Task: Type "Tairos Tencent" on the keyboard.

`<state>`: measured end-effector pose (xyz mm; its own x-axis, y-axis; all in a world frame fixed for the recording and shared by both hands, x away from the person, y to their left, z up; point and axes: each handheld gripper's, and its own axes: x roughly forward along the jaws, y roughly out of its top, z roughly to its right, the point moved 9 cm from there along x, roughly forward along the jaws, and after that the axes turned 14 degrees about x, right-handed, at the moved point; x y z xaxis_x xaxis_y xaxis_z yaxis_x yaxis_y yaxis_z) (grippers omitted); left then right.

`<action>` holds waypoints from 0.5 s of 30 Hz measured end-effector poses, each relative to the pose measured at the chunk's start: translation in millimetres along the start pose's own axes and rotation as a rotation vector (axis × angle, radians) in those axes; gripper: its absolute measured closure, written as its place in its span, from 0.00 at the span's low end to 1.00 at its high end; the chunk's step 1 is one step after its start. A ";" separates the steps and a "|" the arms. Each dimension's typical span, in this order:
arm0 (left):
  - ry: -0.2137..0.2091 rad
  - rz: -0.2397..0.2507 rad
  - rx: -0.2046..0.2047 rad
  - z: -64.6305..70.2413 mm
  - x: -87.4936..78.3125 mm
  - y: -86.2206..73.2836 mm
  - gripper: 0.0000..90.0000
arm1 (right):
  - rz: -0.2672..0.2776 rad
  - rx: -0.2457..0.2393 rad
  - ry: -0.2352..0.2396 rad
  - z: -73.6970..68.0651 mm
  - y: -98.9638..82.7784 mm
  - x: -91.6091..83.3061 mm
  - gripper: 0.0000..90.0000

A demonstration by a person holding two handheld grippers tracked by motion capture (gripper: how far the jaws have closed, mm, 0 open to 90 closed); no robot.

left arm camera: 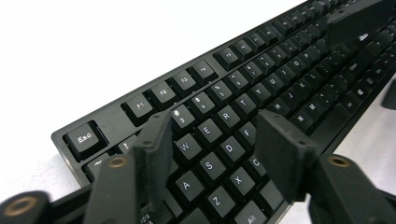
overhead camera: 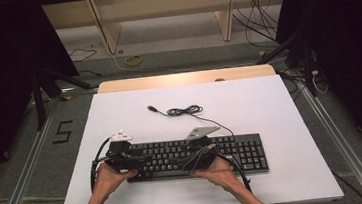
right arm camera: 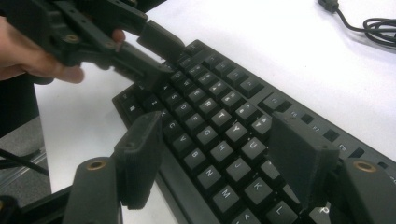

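Note:
A black keyboard (overhead camera: 234,152) lies across the near half of the white tabletop (overhead camera: 270,108). Its cable (overhead camera: 185,110) is coiled behind it and ends in a loose USB plug (overhead camera: 152,107). My left gripper (overhead camera: 140,162) hovers open over the keyboard's left end. In the left gripper view its jaws (left arm camera: 217,123) straddle the W, S and D keys of the keyboard (left arm camera: 280,70). My right gripper (overhead camera: 191,161) is open over the middle letter keys (right arm camera: 217,126), pointing toward the left gripper (right arm camera: 164,58). Neither holds anything.
The table's wooden far edge (overhead camera: 186,78) borders the white top. Beyond it stand pale wooden shelf legs (overhead camera: 106,29), floor cables (overhead camera: 262,24) and a yellow ring (overhead camera: 134,61). Black stands (overhead camera: 42,90) flank the table. A taped "5" (overhead camera: 63,132) marks the floor at left.

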<state>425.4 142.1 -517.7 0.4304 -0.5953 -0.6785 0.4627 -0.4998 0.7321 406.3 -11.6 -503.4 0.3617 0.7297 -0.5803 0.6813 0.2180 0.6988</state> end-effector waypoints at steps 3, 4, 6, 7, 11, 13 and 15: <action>-0.001 -0.011 0.017 -0.1 2.5 0.7 0.61 | 0.000 -0.003 0.003 -0.7 -1.8 -1.9 0.40; -0.001 -0.014 0.025 0.0 3.7 1.0 0.61 | 0.000 -0.003 0.003 -0.7 -1.8 -1.9 0.40; -0.009 -0.022 0.033 0.5 6.0 1.3 0.69 | 0.003 -0.006 0.007 -1.9 -2.5 -3.7 0.40; -0.013 -0.025 0.039 0.3 7.2 1.5 0.71 | 0.003 -0.005 0.010 -2.4 -2.9 -4.2 0.40; -0.022 -0.041 0.059 1.6 12.3 2.1 0.77 | 0.000 -0.009 0.014 -3.8 -4.6 -4.8 0.40; -0.025 -0.047 0.067 2.0 14.7 2.6 0.83 | -0.003 -0.013 0.016 -4.6 -6.1 -4.8 0.41; -0.031 -0.053 0.071 1.8 16.7 3.1 0.89 | -0.003 -0.013 0.018 -5.0 -7.3 -5.3 0.41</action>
<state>432.6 129.5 -526.6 0.3823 -0.5856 -0.7148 0.4273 -0.5739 0.6987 396.3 -13.8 -503.3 0.3481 0.7402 -0.5752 0.6743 0.2285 0.7022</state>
